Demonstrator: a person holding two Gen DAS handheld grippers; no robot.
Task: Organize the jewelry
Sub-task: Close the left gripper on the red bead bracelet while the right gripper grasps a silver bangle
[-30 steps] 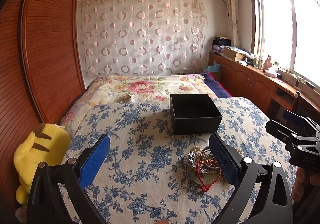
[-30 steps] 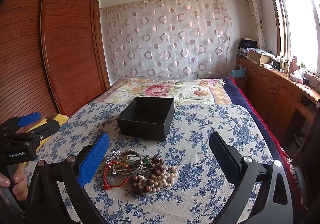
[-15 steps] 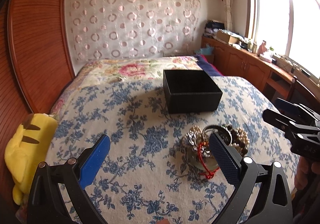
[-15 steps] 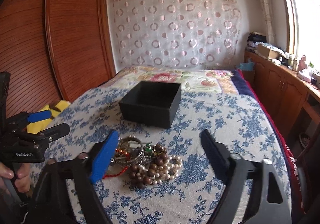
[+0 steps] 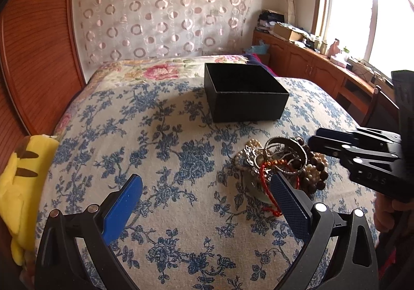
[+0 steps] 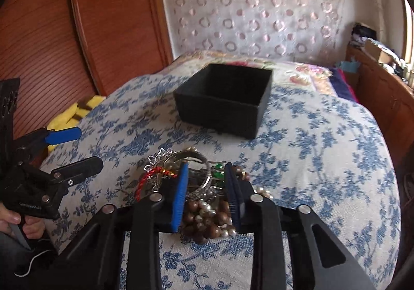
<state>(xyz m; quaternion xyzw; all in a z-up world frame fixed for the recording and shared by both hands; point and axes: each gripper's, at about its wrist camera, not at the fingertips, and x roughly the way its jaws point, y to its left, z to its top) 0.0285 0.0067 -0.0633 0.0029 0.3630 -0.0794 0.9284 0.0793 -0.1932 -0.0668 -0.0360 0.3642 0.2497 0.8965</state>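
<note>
A pile of jewelry (image 5: 282, 165) lies on the blue-flowered bedspread: silver bangles, brown and pearl bead strings and a red cord. An open black box (image 5: 244, 94) stands behind it, empty as far as I see. My left gripper (image 5: 207, 199) is open and empty, just left of the pile. My right gripper (image 6: 207, 181) is over the pile (image 6: 204, 202) with its jaws narrowed around the bangles (image 6: 199, 176); whether the pads touch them I cannot tell. The black box (image 6: 225, 101) stands beyond it.
A yellow plush toy (image 5: 23, 173) lies at the bed's left edge beside a wooden wardrobe (image 5: 28, 57). A floral quilt (image 5: 160, 70) covers the far bed. Wooden cabinets (image 5: 310, 65) with clutter run along the right under the window.
My right gripper has dropped onto the jewelry pile and its jaws have narrowed from wide open. My left gripper has moved forward and lower, staying open.
</note>
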